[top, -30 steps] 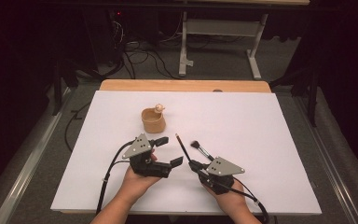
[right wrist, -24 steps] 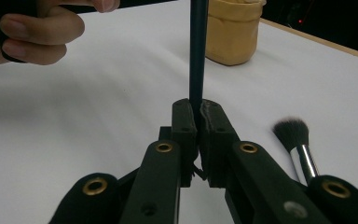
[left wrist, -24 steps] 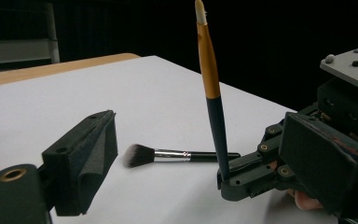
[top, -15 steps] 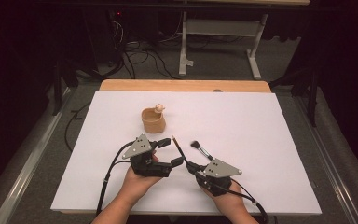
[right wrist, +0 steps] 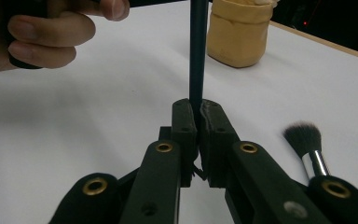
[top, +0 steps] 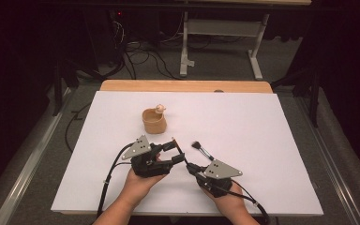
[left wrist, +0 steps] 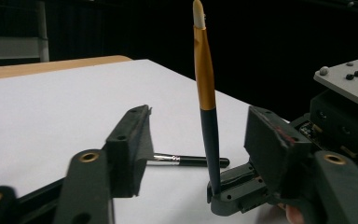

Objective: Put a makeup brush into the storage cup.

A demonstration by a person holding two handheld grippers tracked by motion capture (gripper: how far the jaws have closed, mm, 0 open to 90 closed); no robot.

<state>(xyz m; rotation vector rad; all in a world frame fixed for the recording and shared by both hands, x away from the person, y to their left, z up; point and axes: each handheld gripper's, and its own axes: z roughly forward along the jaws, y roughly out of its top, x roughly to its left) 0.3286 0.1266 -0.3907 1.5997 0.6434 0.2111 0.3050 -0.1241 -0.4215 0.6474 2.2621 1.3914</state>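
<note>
A slim brush with a dark handle and a gold ferrule point(left wrist: 205, 88) is standing nearly upright between the two grippers, its pale tip pointing up in the left gripper view. Its lower end is being pinched by the right gripper point(right wrist: 196, 112), whose jaws are pressing together on the dark handle point(right wrist: 198, 51) (the two pads are meeting on the shaft in the right gripper view). In the high view the same brush point(top: 178, 150) is showing as a thin dark line rising from the right gripper point(top: 191, 166) toward the left one.

The left gripper point(left wrist: 196, 140) is sitting with its jaws on either side of the brush; they have just been closing, yet a gap is showing on both sides of the handle, so the pads are not pressing on it. In the high view the left gripper point(top: 171, 152) is lying just beside the right one, near the front edge of the white table point(top: 272, 126), each held in one of the person's hands.

A second brush with a dark fluffy head point(top: 200, 149) is lying flat on the table just beyond the right gripper; its bristles point(right wrist: 303, 137) are appearing beside the right jaw. Farther back, a small tan pouch-like cup point(top: 153, 120) is standing upright with something pale at its rim.
</note>
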